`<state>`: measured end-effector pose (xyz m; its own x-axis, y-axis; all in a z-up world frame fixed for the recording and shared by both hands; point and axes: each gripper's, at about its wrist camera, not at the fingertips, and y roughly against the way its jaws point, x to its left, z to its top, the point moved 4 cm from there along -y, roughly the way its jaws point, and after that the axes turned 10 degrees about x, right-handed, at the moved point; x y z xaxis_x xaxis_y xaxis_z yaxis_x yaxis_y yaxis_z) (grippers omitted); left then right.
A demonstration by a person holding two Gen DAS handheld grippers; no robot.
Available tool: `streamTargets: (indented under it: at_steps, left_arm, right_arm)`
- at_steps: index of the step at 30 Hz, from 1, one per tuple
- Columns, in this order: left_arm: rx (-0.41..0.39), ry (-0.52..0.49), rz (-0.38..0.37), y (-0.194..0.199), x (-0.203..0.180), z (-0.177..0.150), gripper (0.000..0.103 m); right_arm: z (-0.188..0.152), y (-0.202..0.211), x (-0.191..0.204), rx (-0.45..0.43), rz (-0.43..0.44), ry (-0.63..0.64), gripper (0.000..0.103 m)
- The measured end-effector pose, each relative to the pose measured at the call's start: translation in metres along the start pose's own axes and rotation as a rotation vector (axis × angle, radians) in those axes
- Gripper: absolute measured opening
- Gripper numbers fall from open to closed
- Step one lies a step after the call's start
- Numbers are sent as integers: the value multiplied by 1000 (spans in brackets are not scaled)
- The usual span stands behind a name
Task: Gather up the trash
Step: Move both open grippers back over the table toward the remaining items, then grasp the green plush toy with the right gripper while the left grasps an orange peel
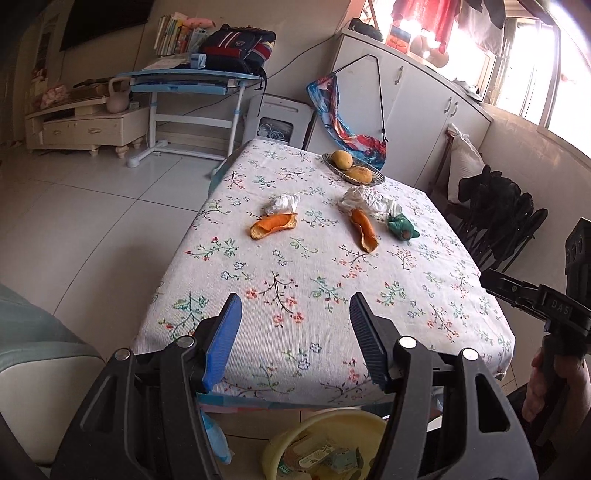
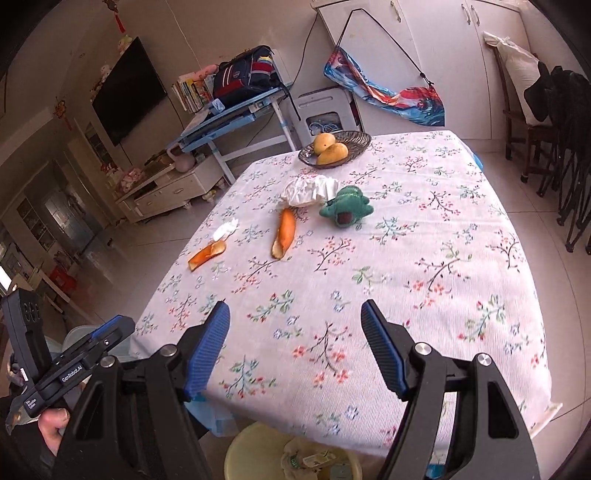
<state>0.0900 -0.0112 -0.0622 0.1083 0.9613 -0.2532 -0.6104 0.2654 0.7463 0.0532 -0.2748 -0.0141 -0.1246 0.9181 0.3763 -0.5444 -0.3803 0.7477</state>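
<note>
You have the table (image 2: 461,258) as your landmark, draped in a white floral cloth. At its far end sits a dark woven basket (image 2: 360,142) with two yellow mangoes (image 2: 332,153) inside. A green plush toy (image 2: 347,210) lies nearer the table's middle. Beyond the far end you see a blue desk (image 1: 184,79) carrying a dark striped backpack (image 1: 236,46) and a row of books (image 1: 173,33). A black television (image 2: 129,88) hangs on the wall past the table's far left corner. White cabinets (image 1: 417,96) stand behind the table, with a colourful cloth (image 2: 388,96) hanging in front of them.
</note>
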Motion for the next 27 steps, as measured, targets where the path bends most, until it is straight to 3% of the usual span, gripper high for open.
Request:
streamTargets:
  at_steps: [16, 27]
  left_arm:
    - [106, -34, 47, -86, 7, 75, 58]
    - [212, -109, 110, -135, 4, 96, 58]
  right_arm:
    - [76, -69, -39, 32, -92, -1, 71]
    - [100, -107, -49, 83, -109, 2, 71]
